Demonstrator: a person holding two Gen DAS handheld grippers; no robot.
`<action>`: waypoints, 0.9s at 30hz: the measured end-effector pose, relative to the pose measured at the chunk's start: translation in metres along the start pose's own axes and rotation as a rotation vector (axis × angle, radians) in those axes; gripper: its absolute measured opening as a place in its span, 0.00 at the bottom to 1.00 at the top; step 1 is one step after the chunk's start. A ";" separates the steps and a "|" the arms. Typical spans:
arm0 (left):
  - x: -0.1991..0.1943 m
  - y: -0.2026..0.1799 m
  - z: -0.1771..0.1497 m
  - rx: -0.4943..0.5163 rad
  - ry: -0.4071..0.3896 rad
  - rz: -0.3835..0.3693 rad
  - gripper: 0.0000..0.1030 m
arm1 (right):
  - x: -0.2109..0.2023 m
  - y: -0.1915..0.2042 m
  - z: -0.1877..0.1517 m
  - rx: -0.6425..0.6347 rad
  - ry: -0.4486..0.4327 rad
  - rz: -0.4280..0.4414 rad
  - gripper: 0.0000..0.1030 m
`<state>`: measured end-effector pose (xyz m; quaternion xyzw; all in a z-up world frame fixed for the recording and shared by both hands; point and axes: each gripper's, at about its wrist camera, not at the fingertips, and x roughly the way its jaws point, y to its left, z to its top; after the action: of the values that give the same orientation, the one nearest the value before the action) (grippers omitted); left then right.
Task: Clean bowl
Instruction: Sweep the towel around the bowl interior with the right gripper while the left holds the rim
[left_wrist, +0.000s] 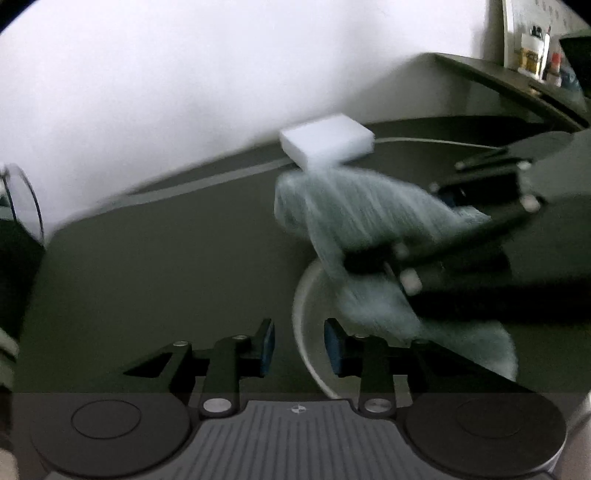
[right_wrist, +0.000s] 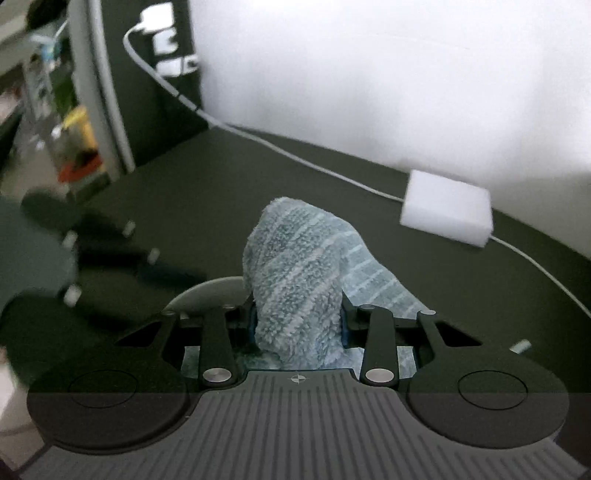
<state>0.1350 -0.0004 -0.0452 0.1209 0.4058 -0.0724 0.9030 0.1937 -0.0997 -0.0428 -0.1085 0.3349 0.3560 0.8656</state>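
Dark tabletop (left_wrist: 147, 277), pale wall (left_wrist: 147, 74) behind. Left claw (left_wrist: 299, 345) low over the table, fingers parted with a clear gap between the blue pads (left_wrist: 267, 345), nothing held; the near rim of the white bowl (left_wrist: 306, 321) passing through that gap, contact with either pad impossible to judge. Bowl sitting on the table at lower centre-right of the left wrist view, mostly covered by cloth and the other tool; in the right wrist view only a grey arc of its rim (right_wrist: 210, 286) showing just ahead of the fingers. Right claw (right_wrist: 297, 321) closed tight on a bunched pale blue striped towel (right_wrist: 295, 266), the fabric rising in a hump above the fingers and spilling off to the right. Seen from the left wrist, the same towel (left_wrist: 354, 206) blurred, draped over and into the bowl, with the right claw (left_wrist: 391, 240) reaching in from the right side above it. White sponge block (right_wrist: 448, 212) lying on the table beyond the towel, near the wall, resting across a white cable (right_wrist: 288, 153) running along the table's back edge. Blurred clutter of bottles (right_wrist: 55, 122) at far left in the right wrist view.
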 end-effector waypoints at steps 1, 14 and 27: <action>0.004 0.000 0.002 0.005 0.005 -0.024 0.20 | -0.001 -0.002 -0.001 0.015 0.005 -0.010 0.37; 0.014 -0.002 -0.004 -0.005 -0.006 0.020 0.21 | -0.052 -0.013 -0.063 0.514 -0.078 0.018 0.36; 0.010 -0.007 -0.014 -0.002 0.027 0.037 0.21 | -0.048 -0.008 -0.054 0.386 -0.094 -0.041 0.36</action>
<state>0.1299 -0.0038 -0.0625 0.1283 0.4156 -0.0537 0.8989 0.1471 -0.1547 -0.0523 0.0693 0.3537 0.2725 0.8921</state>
